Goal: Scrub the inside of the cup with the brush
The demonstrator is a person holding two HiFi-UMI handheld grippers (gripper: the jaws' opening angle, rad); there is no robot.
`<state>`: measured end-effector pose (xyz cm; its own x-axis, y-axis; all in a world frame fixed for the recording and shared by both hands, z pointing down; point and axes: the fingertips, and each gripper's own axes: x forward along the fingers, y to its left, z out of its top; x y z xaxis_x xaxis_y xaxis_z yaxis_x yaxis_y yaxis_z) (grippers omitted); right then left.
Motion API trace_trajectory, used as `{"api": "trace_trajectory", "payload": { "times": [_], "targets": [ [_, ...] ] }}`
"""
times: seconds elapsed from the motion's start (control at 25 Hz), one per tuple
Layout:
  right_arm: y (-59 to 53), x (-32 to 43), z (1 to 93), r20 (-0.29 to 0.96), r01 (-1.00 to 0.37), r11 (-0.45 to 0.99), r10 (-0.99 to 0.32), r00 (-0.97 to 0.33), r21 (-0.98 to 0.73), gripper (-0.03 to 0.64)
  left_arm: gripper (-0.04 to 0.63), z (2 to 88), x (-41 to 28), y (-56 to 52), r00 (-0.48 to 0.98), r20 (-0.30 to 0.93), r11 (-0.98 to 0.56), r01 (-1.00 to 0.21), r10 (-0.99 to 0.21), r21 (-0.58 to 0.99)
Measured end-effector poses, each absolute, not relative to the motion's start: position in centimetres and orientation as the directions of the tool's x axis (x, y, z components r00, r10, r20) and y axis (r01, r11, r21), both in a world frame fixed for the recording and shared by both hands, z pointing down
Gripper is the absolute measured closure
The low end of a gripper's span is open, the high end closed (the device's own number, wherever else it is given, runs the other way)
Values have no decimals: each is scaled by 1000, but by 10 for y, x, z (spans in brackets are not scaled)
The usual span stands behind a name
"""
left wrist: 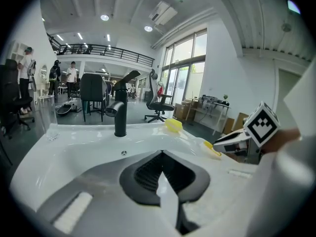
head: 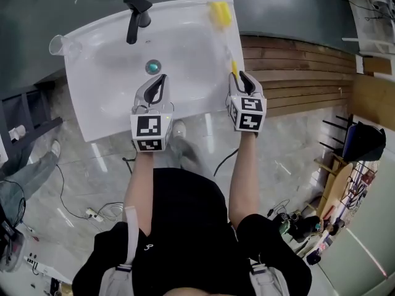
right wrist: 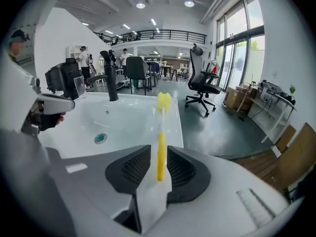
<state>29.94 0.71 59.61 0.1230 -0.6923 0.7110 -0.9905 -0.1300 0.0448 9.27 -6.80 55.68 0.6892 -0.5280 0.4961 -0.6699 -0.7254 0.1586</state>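
Head view first: L gripper (head: 159, 82) hovers over the sink (head: 92, 116) basin, near the drain (head: 152, 66). Its fingers are pressed together, nothing in them. R gripper (head: 241, 78) is at the sink's right rim, jaws spread w/ the tail end of the brush (head: 221, 17) between them. Cup (head: 62, 44) sits at the back-left corner of the rim, left of the faucet (head: 137, 14), well apart from both grippers. My read: no scrubbing done. Brush isn't gripped, cup isn't picked up, so the whole job is left.

L gripper view: pads shut tight, empty. Brush's yellow head lies on the far-right rim, and the R gripper is at the handle end. Cup is only a glassy glint at far left, hard to read.

R gripper view: best look. Brush handle runs straight up the gap btw the pads w/ space on both sides, so not pinched yet. Brush is slim: yellow grip at the near end, thin pale shaft, yellow spongy-looking head at the far end, lying flat along the rim. Cup is clear, looks upright and seems empty, standing beside the faucet.
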Motion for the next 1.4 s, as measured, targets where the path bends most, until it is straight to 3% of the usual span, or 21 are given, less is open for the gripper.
{"api": "trace_trajectory", "payload": {
  "times": [0.76,1.4],
  "targets": [
    [-14,305,622,760,-985,-159,-633,148,60,535,597,560,77,-96,689,512,-739,-658,-513,145],
    [-14,295,606,738,-962,-273,-655,163,-29,563,597,538,46,-122,639,486,-679,-724,-596,118]
  ]
}}
